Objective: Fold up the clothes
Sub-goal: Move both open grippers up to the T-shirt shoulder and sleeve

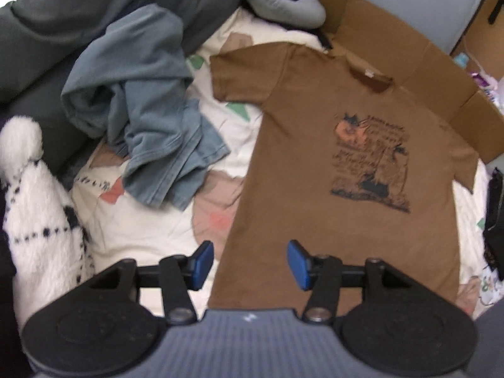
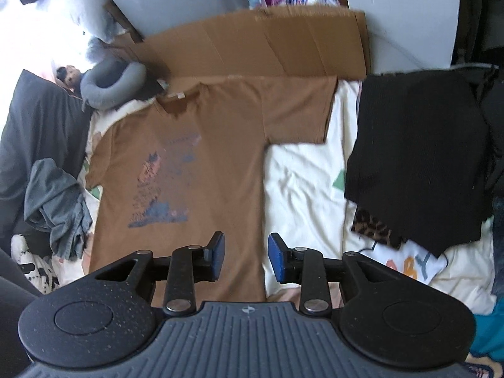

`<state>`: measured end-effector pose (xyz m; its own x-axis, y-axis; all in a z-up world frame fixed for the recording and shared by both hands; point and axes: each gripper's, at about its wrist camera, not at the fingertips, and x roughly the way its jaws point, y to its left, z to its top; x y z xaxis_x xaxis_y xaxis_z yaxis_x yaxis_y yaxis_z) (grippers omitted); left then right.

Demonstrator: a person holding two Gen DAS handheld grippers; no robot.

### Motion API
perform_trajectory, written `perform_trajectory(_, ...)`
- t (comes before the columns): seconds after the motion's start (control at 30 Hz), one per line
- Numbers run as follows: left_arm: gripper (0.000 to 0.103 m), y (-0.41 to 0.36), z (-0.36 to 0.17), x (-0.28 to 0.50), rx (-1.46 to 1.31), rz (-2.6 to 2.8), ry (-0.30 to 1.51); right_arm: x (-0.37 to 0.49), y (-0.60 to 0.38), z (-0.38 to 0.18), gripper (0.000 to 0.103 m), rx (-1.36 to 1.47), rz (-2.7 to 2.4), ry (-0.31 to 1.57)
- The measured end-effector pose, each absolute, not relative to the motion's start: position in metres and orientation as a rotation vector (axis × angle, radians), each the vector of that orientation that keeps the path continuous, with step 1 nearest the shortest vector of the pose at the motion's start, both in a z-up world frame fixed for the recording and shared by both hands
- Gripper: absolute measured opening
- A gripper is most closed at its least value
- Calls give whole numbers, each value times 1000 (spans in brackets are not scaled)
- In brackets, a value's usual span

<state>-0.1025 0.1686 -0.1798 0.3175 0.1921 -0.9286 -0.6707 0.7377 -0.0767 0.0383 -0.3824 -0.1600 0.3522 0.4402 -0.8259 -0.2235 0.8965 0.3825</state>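
Note:
A brown T-shirt (image 1: 330, 208) with a dark and orange print lies flat, face up, on a cream patterned bedspread (image 1: 151, 223), collar away from me. My left gripper (image 1: 250, 264) hangs above the shirt's lower left edge, blue pads apart, nothing between them. In the right wrist view the same brown T-shirt (image 2: 214, 163) spreads below, and my right gripper (image 2: 246, 258) hovers over its lower right edge, jaws open and empty.
A crumpled blue-grey garment (image 1: 141, 119) lies left of the shirt, with a white fluffy item (image 1: 41, 214) nearer. Flattened cardboard (image 2: 258, 44) and a grey neck pillow (image 2: 110, 85) sit beyond the collar. A black garment (image 2: 419, 157) covers the bed at right.

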Motion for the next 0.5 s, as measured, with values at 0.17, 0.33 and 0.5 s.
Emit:
perform_trajectory(0.17, 61, 162, -163, -88, -504, 580, 1076, 42, -393, -134, 38, 239, 425, 1099)
perform_trajectory(0.33, 68, 155, -149, -76, -500, 553, 1049, 45, -401, -112, 42, 239, 430, 1071)
perform_trajectory(0.5, 72, 148, -139, -69, -506, 544, 1032, 51, -411, -101, 42, 227, 415, 1060)
